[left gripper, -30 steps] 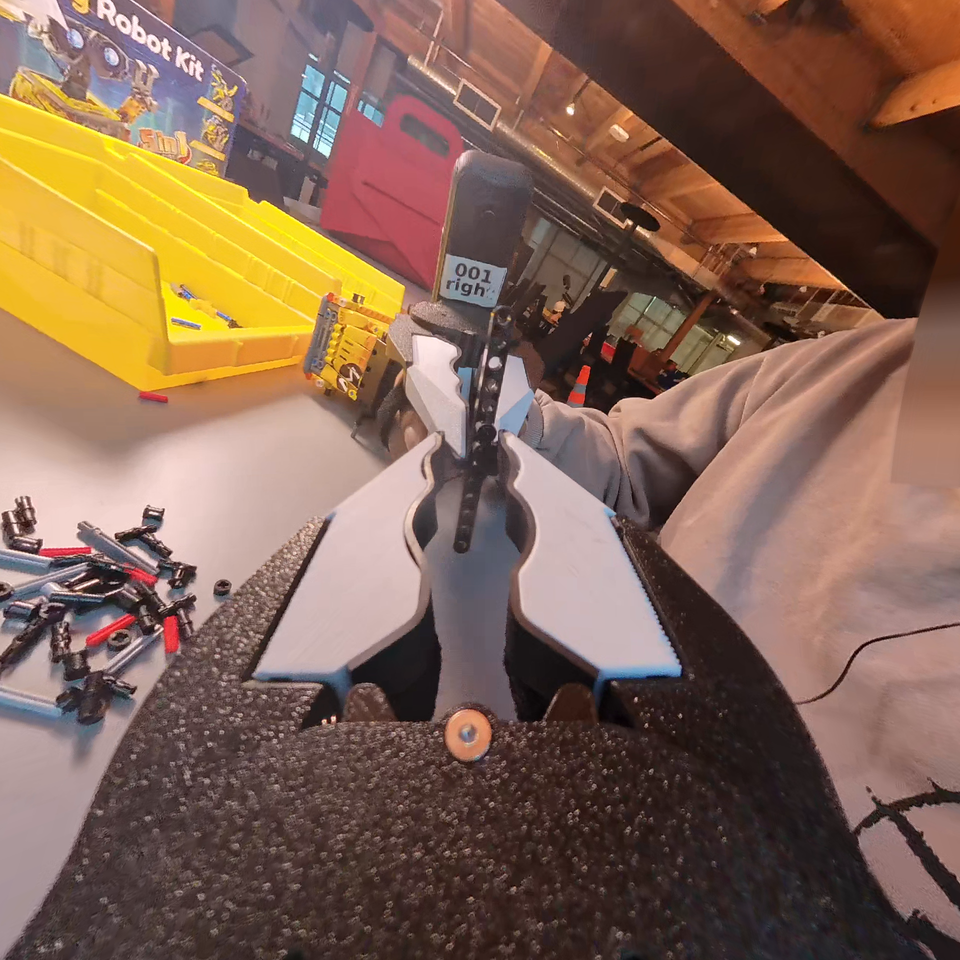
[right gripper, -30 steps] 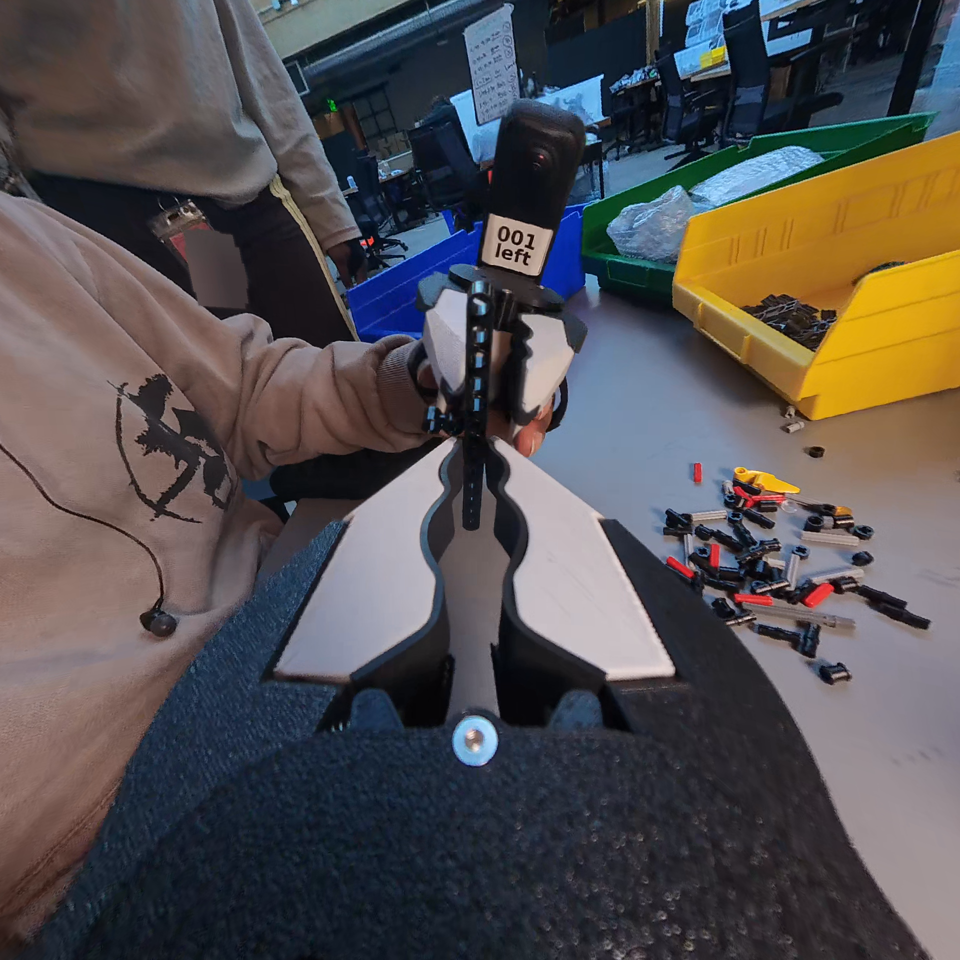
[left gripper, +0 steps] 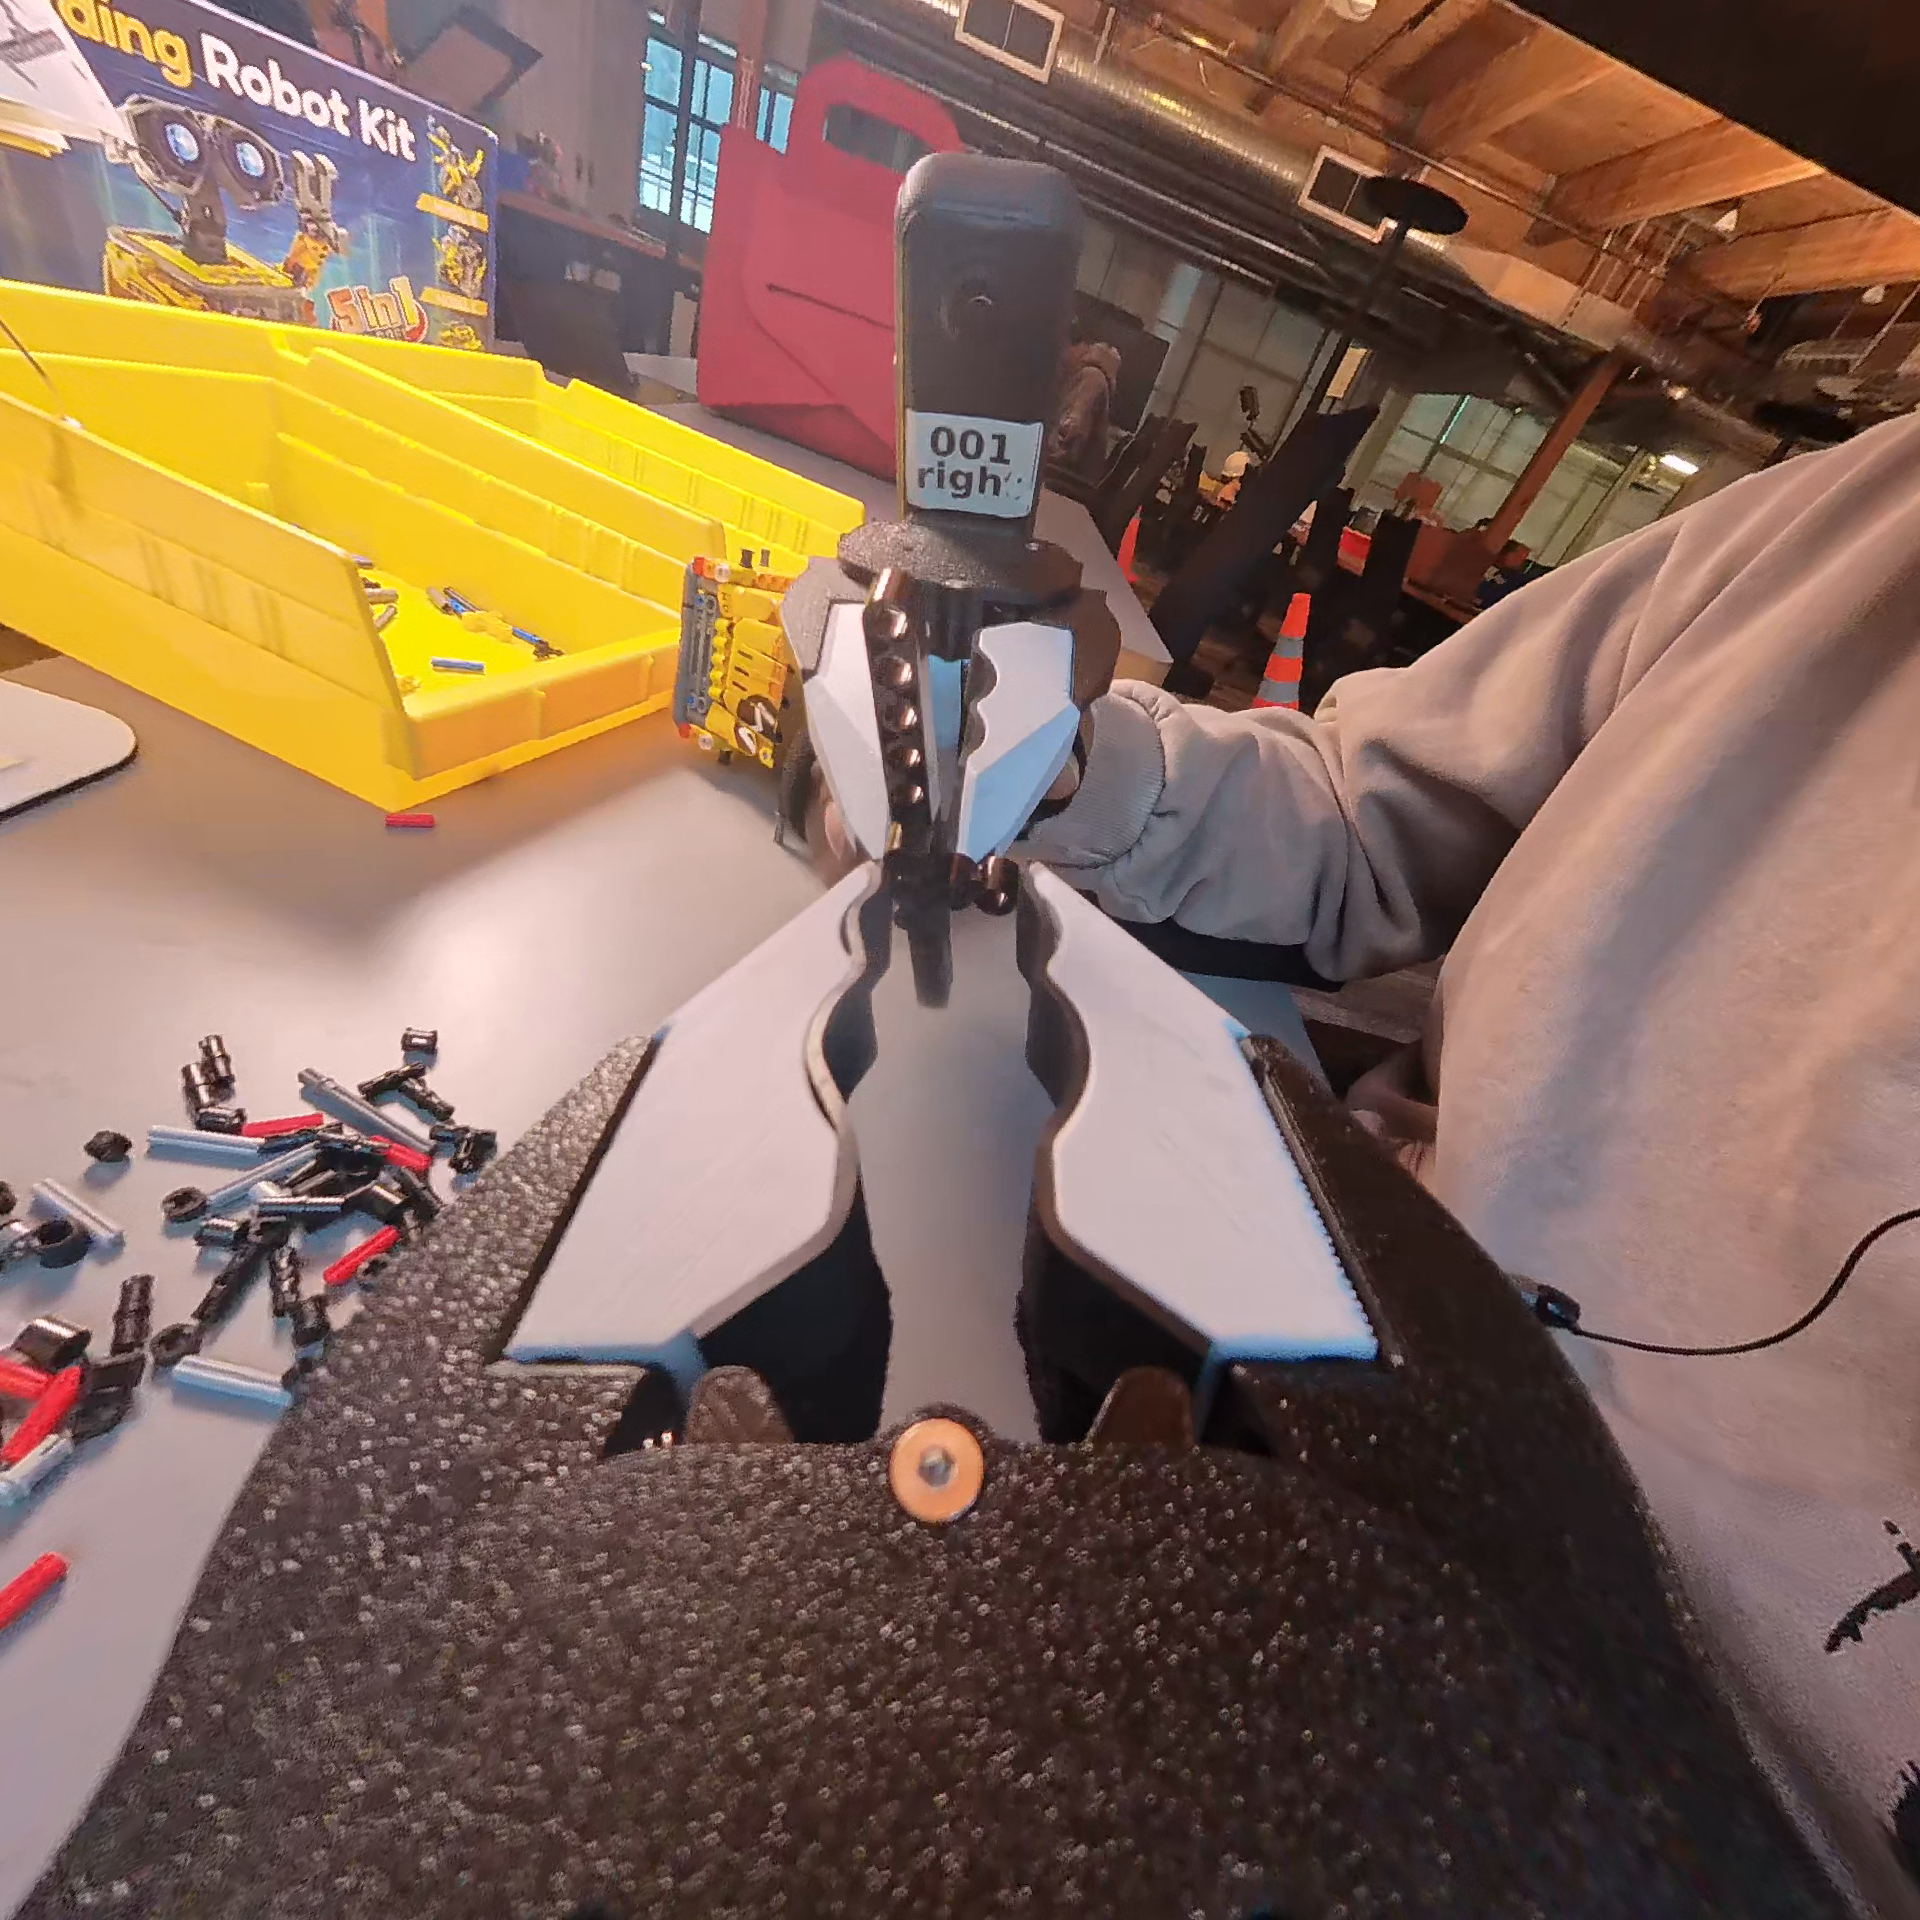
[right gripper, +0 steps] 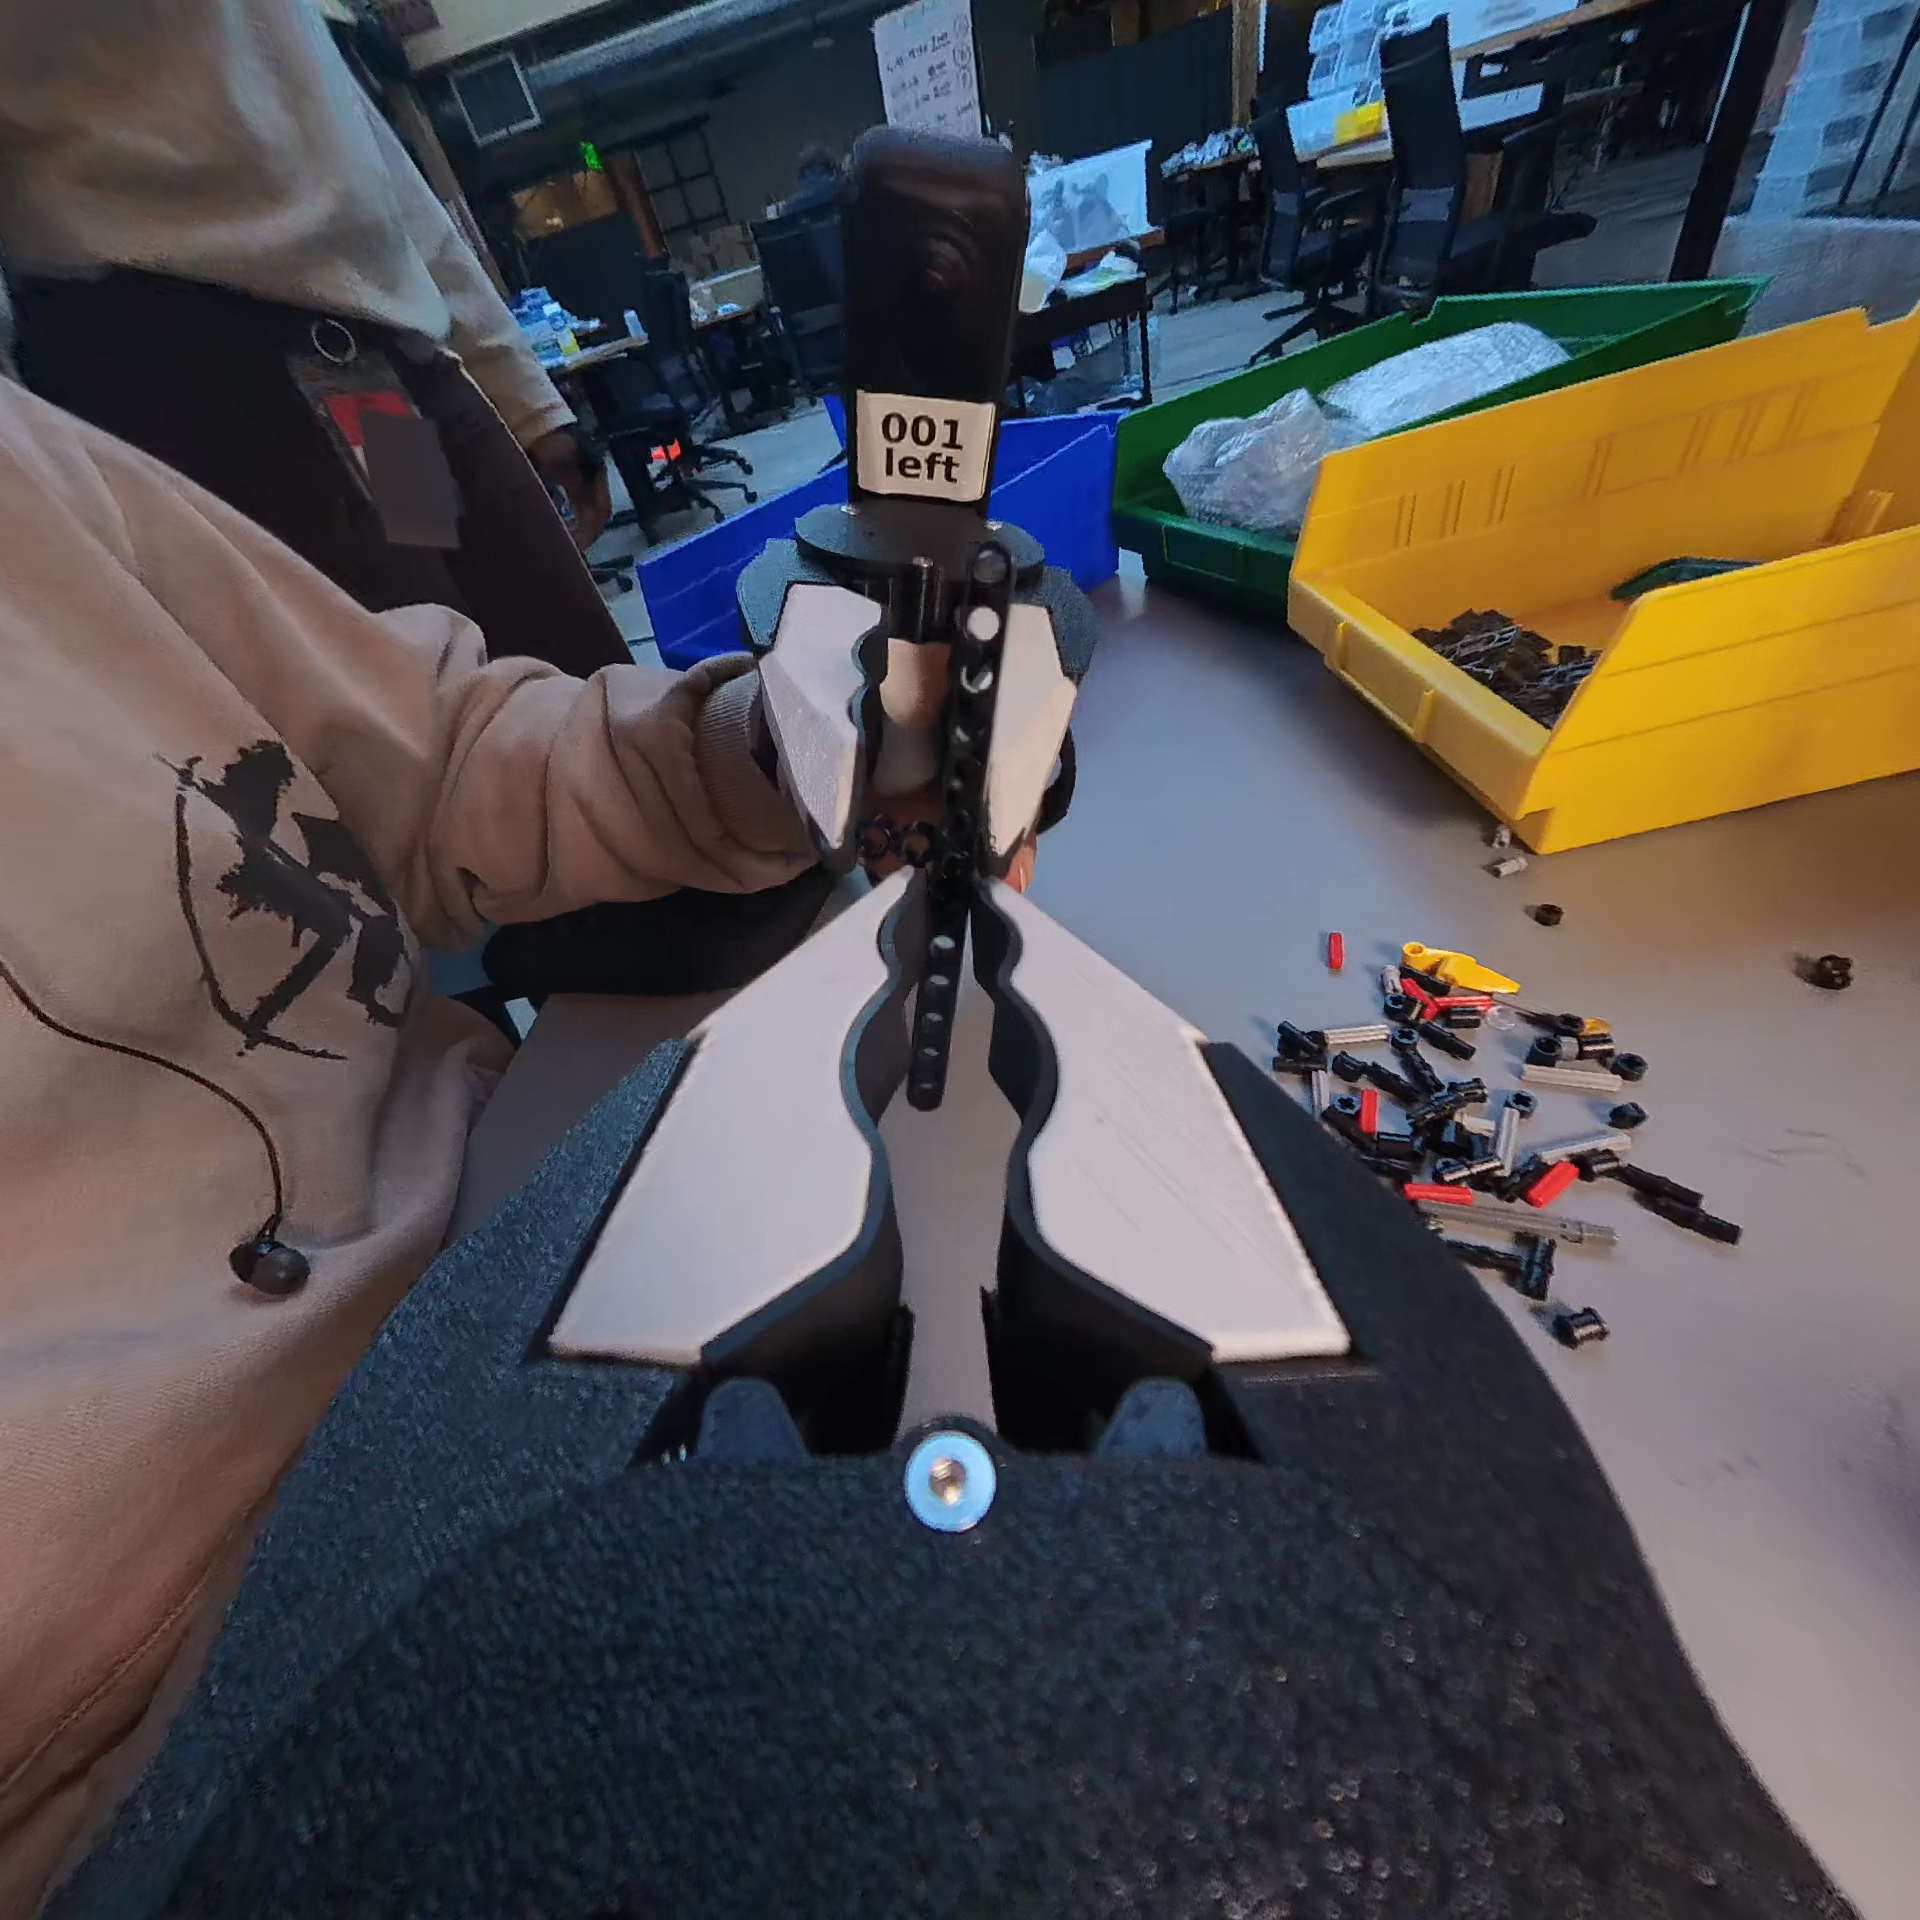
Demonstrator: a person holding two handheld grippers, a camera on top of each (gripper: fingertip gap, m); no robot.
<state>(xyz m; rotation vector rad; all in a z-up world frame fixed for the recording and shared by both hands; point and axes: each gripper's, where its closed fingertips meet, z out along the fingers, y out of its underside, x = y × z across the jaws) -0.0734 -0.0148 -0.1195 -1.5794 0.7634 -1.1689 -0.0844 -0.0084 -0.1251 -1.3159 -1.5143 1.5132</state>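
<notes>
**Beam pinched by the right gripper, left gripper loose about it**

A black holed beam (right gripper: 940, 966) stands nearly upright above the table (right gripper: 1247, 831), between two grippers that face each other tip to tip. The right gripper (right gripper: 948, 888) has its fingers drawn together on the beam partway along its length. One end of the beam runs back between those fingers, and the other rises in front of the left gripper (left gripper: 951, 878). The left gripper's fingers stand apart with the beam in the gap, close to one finger. I cannot tell whether it touches that finger. A short black connector (right gripper: 894, 836) sticks out sideways from the beam where the tips meet.

A hand in a beige sleeve (left gripper: 1299, 810) holds each tool. A heap of loose parts (right gripper: 1455, 1101) in black, red and grey lies on the table beside the grippers. Farther off in the right wrist view are a yellow bin (right gripper: 1558, 727) with dark pieces, a green bin (right gripper: 1195, 540) and a blue bin (right gripper: 1049, 488). The left wrist view shows a small yellow model (left gripper: 727, 665), more yellow bins (left gripper: 312, 582) and a kit box (left gripper: 260, 208).
</notes>
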